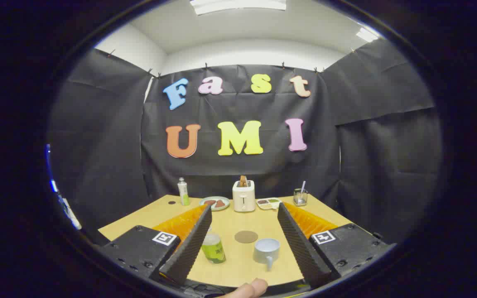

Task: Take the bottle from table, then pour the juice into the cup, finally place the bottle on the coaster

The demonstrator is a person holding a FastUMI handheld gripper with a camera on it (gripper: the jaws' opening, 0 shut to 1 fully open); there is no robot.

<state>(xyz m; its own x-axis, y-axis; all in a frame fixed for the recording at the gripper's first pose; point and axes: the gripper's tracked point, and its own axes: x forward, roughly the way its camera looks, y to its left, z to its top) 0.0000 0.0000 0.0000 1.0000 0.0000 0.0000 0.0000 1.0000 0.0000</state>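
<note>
A small clear bottle (pixel 213 247) with green juice and a green label stands on the wooden table (pixel 238 265), close beside my left finger (pixel 191 244). To its right sits a pale cup (pixel 266 251) with its handle toward me. Beyond the two lies a round brown coaster (pixel 246 236). My gripper (pixel 244 236) is open wide above the table's near edge, with the bottle, cup and coaster all in the span between its fingers. Nothing is held.
Along the table's far edge stand a taller green-labelled bottle (pixel 183 191), a plate with food (pixel 214 203), a white toaster (pixel 243 195), a small divided tray (pixel 268 203) and a glass with a straw (pixel 300 197). A fingertip (pixel 250 288) shows at the near edge.
</note>
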